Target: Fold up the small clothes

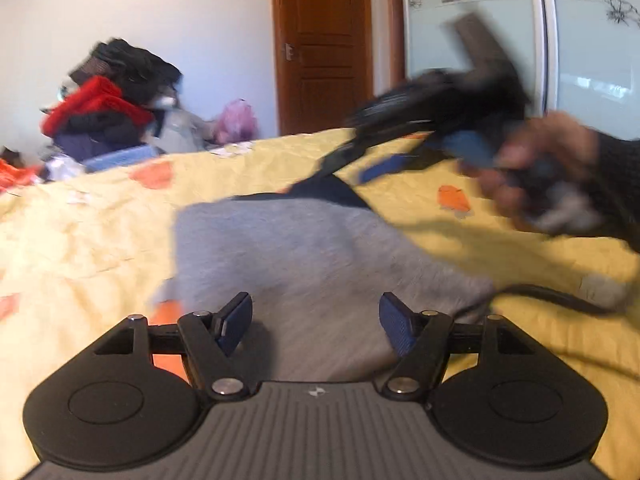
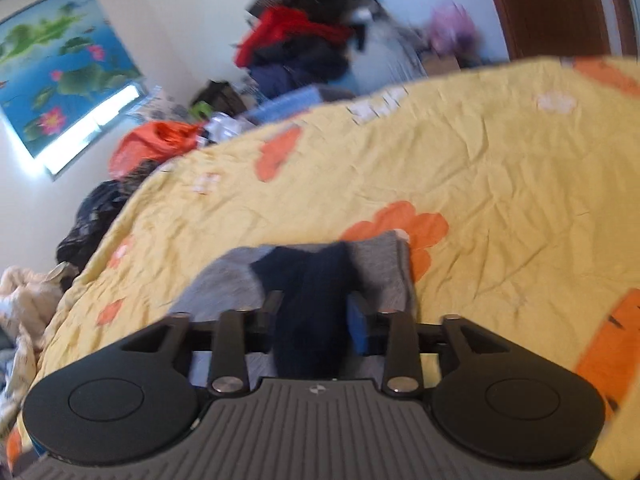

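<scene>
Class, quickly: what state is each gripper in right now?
Left gripper: open, holding nothing, over the grey garment.
Right gripper: shut on the garment's navy part.

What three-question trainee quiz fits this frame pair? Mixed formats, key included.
1. True or false: the left gripper is shut on the grey knit garment with the dark navy band.
2. Multiple choice: the right gripper grips which part? A) dark navy band B) orange flower print C) black cable
3. Fill in: the garment lies on a yellow ____ with orange flowers.

Key: 1 false, its jaws stand open above the cloth; 2 A; 3 bedspread.
</scene>
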Tool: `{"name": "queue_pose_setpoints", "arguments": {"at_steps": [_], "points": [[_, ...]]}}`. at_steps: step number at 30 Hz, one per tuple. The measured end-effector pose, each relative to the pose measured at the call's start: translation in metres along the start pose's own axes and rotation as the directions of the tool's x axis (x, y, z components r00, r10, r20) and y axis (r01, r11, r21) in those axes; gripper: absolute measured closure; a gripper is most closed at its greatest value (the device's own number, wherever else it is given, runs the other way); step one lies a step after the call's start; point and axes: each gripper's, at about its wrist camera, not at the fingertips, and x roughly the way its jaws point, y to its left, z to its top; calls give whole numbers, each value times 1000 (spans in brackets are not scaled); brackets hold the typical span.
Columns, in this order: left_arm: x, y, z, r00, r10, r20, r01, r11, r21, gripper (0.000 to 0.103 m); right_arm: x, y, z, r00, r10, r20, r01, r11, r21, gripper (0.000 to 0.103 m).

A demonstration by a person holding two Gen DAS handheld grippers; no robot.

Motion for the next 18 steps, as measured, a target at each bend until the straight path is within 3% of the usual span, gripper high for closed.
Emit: {"name": "queue_pose_setpoints", "arguments": {"at_steps": [1, 4, 6, 8, 10, 12, 14, 15, 17, 18], "points": [[-7, 5, -4, 1000, 19, -3, -20, 1000, -14, 33, -15, 6, -12, 1000, 19, 2, -19, 1000, -20, 25], [-19, 31, -14, 999, 20, -50, -27, 989, -144, 33, -49, 11, -46, 999, 29, -44, -31, 999, -44, 21], [-17, 54, -20, 996, -27, -89, 0, 957, -290, 33, -60, -1, -63, 995, 27, -95, -26, 1000, 17, 21], [-10, 73, -25, 990, -92, -108, 35, 895, -445, 34, -65, -16, -76, 988, 57, -145, -38, 991, 128, 20], [-4, 88, -29, 983, -161, -91, 79, 812, -578, 35, -68, -27, -89, 981, 108, -159, -70, 972, 224, 21], [1, 97, -30, 969, -236, -70, 131, 735, -666, 58, -66, -29, -96, 967, 186, -171, -130, 946, 297, 21], [7, 102, -31, 957, -280, -70, 145, 675, -723, 59, -59, -26, -98, 950, 247, -189, -171, 924, 343, 22], [8, 101, -31, 956, -283, -75, 142, 672, -727, 74, -57, -24, -99, 947, 255, -193, -179, 923, 341, 26], [11, 99, -31, 957, -267, -111, 106, 680, -725, 85, -50, -17, -100, 947, 238, -215, -163, 934, 317, 55], [8, 97, -31, 958, -264, -108, 106, 681, -724, 89, -45, -11, -101, 947, 204, -250, -133, 952, 274, 78]]}}
